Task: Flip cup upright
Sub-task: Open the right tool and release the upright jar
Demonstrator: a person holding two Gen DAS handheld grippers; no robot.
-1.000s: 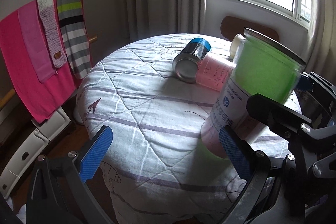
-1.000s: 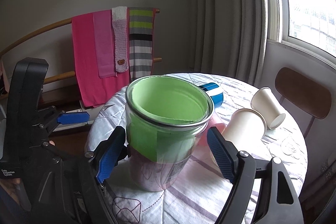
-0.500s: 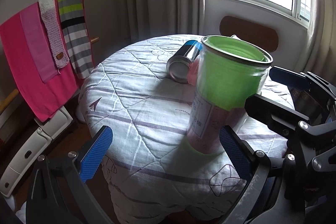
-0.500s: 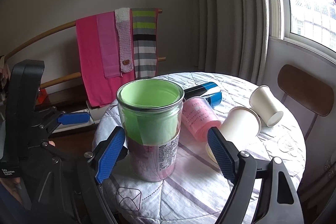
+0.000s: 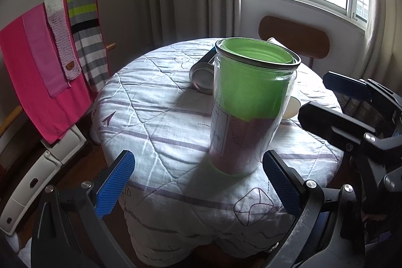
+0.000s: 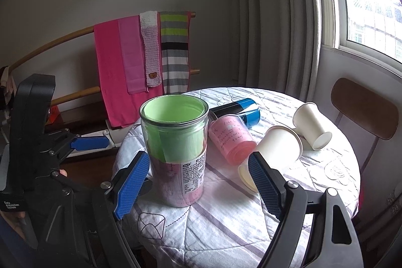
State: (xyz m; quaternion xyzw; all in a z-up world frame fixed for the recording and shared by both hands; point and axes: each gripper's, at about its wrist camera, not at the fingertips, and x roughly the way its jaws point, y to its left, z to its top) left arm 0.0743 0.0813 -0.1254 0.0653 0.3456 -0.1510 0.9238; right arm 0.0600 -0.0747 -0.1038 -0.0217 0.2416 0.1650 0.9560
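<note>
Right wrist view: cup [image 6: 176, 155] upright on counter [image 6: 251, 230]; both hand-held grippers, right [image 6: 196, 185] & left [image 5: 198, 185], wide open, holding nothing.

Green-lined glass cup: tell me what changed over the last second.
The glass cup went from tilted in the right gripper to standing upright on the table. That gripper let go and backed off, both fingers now clear of the glass. The left gripper stayed open and idle; the pink cup, blue can and two white paper cups still lie on their sides.
</note>
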